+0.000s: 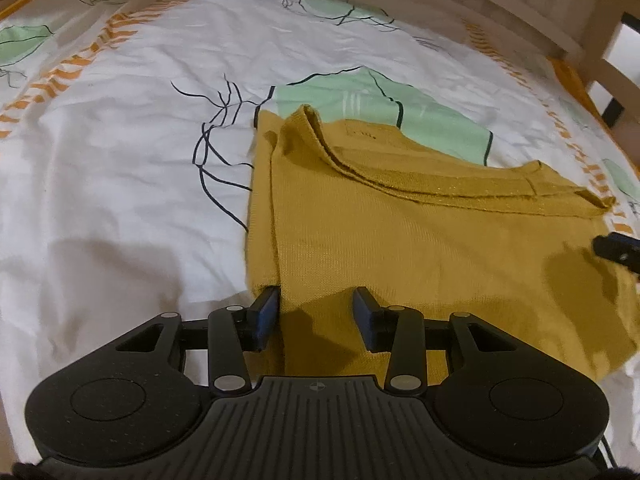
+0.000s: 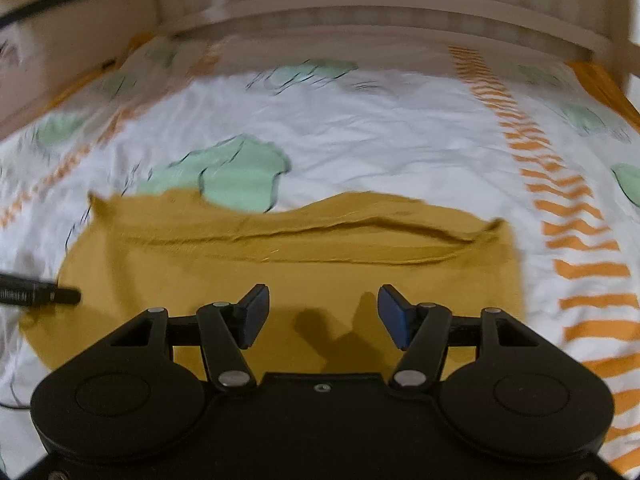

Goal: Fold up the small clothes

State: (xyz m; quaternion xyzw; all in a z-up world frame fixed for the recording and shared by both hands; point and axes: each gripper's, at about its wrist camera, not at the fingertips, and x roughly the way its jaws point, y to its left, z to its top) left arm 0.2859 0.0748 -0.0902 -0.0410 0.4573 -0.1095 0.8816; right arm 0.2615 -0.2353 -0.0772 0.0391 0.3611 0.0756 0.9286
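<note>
Bedsheet, white with mint-green patches, thin dark line drawings and orange chevron stripes, spread across the whole work surface; pale wooden bed frame along the far edge. Same sheet and frame in the right wrist view, blurred.

Mustard-yellow knit garment lying flat on the sheet, right of centre in the left wrist view, folded into a rough rectangle, with layered edges running diagonally across its far part and a narrow folded strip along its left side. Same garment centred in the right wrist view, a long seam or fold line crossing its far half.

Left gripper low over the near left edge of the garment, jaws spread apart, nothing clamped, cloth lying between the blue pads.

Right gripper above the near middle of the garment, jaws wide apart, nothing held.
</note>
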